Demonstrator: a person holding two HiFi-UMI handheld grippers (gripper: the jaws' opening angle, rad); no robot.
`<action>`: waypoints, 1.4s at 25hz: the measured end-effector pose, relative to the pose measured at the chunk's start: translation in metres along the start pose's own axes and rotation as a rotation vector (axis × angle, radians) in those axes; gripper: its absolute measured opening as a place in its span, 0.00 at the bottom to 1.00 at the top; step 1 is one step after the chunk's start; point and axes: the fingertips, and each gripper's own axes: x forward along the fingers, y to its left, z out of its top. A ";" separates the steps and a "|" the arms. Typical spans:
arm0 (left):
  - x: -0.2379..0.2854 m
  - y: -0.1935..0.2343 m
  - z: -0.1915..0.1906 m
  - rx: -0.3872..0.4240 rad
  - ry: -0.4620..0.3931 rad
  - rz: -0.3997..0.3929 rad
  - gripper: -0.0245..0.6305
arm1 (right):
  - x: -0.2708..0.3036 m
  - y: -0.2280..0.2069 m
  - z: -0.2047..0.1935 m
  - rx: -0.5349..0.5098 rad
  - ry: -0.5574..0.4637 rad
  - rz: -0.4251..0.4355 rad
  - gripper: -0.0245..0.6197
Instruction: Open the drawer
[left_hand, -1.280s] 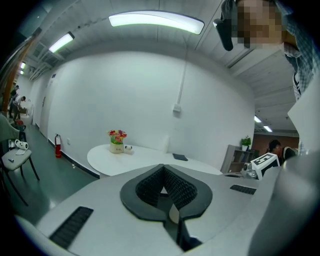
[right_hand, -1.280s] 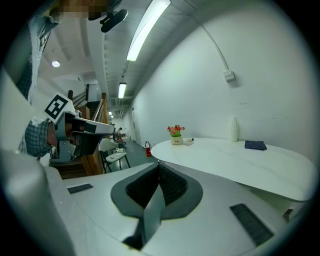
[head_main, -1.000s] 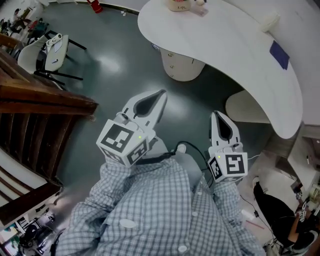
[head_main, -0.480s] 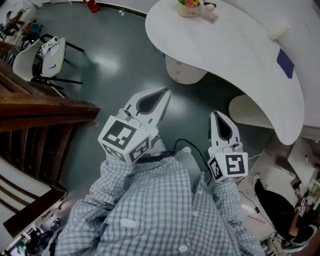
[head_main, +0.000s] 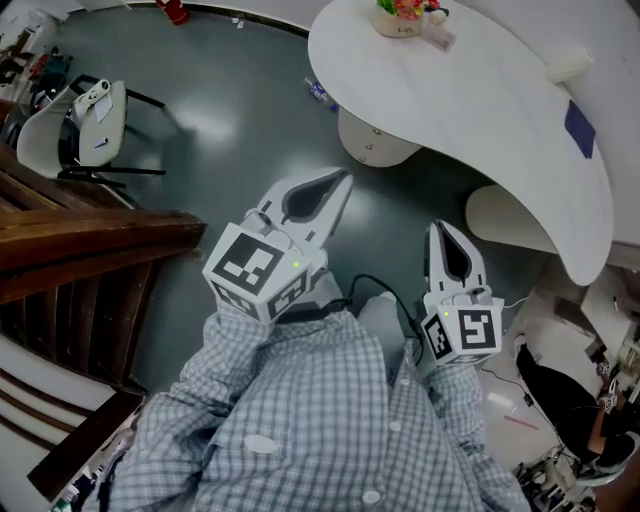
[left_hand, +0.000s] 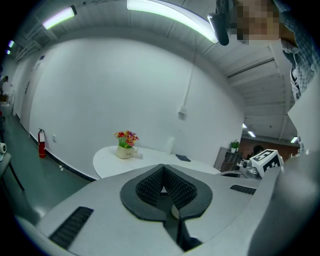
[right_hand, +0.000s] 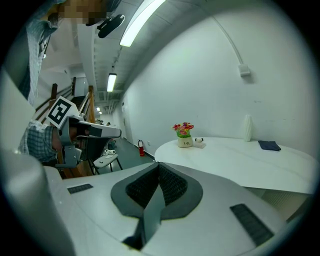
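No drawer front can be made out for certain. A round white pedestal (head_main: 375, 140) stands under the curved white table (head_main: 480, 90), some way ahead of both grippers. My left gripper (head_main: 343, 180) is held out over the grey-green floor, shut, with nothing between its ribbed pads (left_hand: 150, 185). At the right, my right gripper (head_main: 440, 228) is also shut and empty, its pads (right_hand: 172, 182) pressed together. Both point toward the table, level with each other. In the left gripper view the right gripper's marker cube (left_hand: 265, 160) shows at the right.
A pot of flowers (head_main: 405, 15) and a blue cloth (head_main: 580, 128) lie on the table. A white chair (head_main: 95, 115) and a dark wooden stair railing (head_main: 90, 240) are at the left. A red fire extinguisher (head_main: 172, 10) stands by the far wall. Cluttered gear lies at bottom right.
The table, pedestal and chair have slid nearer and lower in the head view as the person walks toward them. Both grippers stay shut and keep their pose.
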 end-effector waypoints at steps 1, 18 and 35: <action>-0.001 0.004 -0.001 0.002 0.005 -0.009 0.04 | 0.003 0.003 0.000 0.000 0.003 -0.005 0.05; -0.019 0.048 -0.022 0.001 0.078 -0.093 0.04 | 0.044 0.047 -0.014 -0.002 0.063 -0.016 0.05; 0.021 0.087 -0.088 -0.099 0.108 0.023 0.04 | 0.096 0.034 -0.079 0.013 0.183 0.084 0.05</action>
